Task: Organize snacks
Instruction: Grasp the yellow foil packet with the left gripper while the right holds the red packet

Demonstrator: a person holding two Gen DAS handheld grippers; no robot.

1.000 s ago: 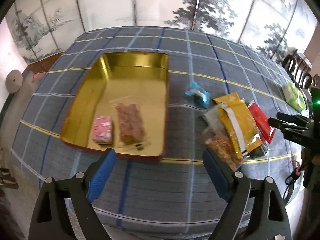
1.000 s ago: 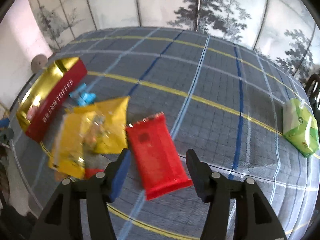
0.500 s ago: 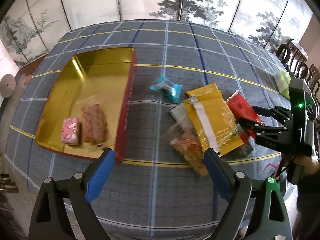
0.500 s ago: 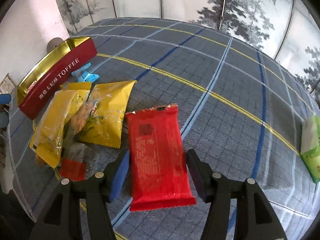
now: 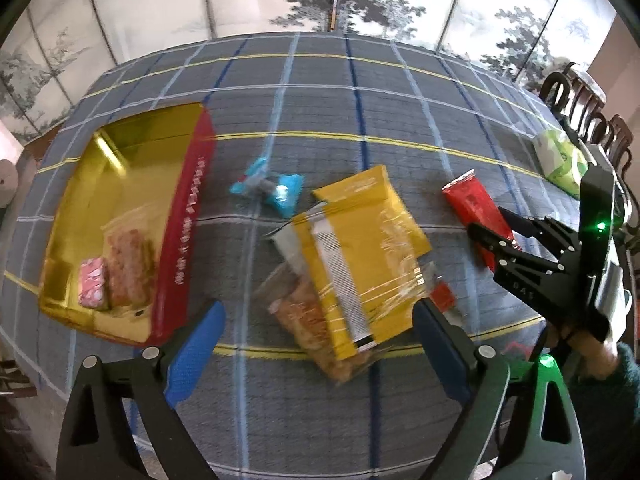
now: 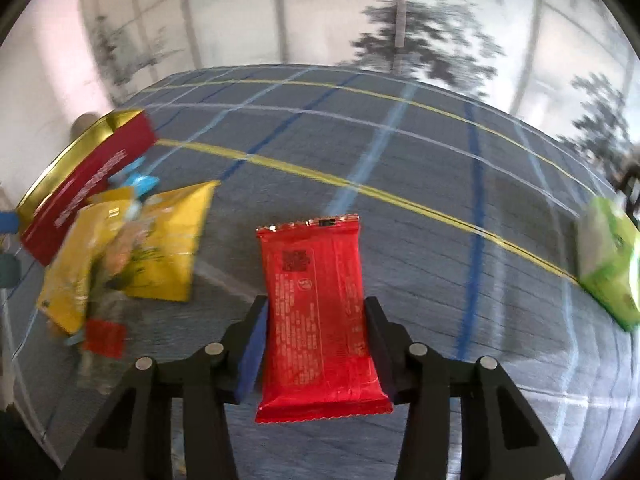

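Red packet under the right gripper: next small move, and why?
Probably finish closing the right gripper on the red packet. Its jaws are closing, the packet lies flat on the tablecloth between them, and the pads look just at its edges, not yet squeezing.

both views are smeared by motion. can't read the white lettering on the tin's red side [image 5: 188, 240]. clear snack bag [image 5: 316, 320] is mostly buried under the yellow packs [image 5: 360, 248], contents unclear. red packet [image 5: 474, 208] has its near end hidden behind the right gripper [image 5: 504, 232]. in my right wrist view the green pack [image 6: 608, 260] is blurred, its print unreadable.
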